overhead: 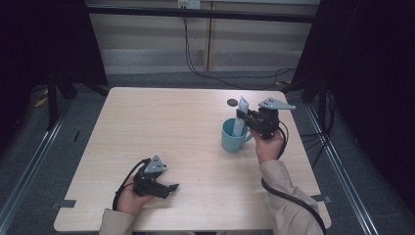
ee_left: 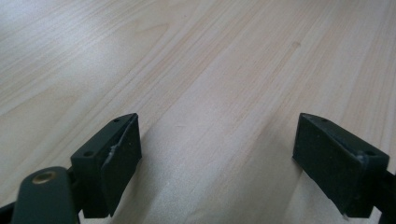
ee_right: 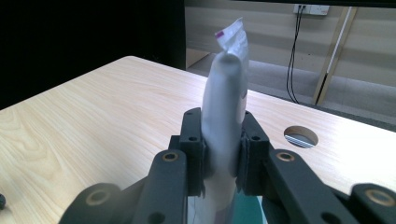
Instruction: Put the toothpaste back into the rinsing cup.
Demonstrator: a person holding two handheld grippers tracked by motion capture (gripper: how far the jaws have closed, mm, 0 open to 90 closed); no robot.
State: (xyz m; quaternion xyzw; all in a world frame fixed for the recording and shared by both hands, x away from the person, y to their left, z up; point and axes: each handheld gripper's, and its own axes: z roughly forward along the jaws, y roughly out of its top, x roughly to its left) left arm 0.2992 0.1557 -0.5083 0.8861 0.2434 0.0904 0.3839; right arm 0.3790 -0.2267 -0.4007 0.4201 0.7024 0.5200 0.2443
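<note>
A teal mug (overhead: 232,137) stands on the right half of the wooden table (overhead: 161,127). A pale, slim plastic packet (overhead: 241,115) stands upright with its lower end inside the mug. My right gripper (overhead: 247,116) is shut on the packet (ee_right: 227,116) just above the mug's rim, its jaws pressing both sides. Near the table's front left, my left gripper (overhead: 171,187) rests low over bare wood, open, with nothing between its fingers (ee_left: 116,154).
A round cable hole (overhead: 232,103) sits in the table behind the mug, also seen as a round hole (ee_right: 300,136) in the right gripper view. Black cables (overhead: 195,54) hang behind the table. Dark curtains flank both sides.
</note>
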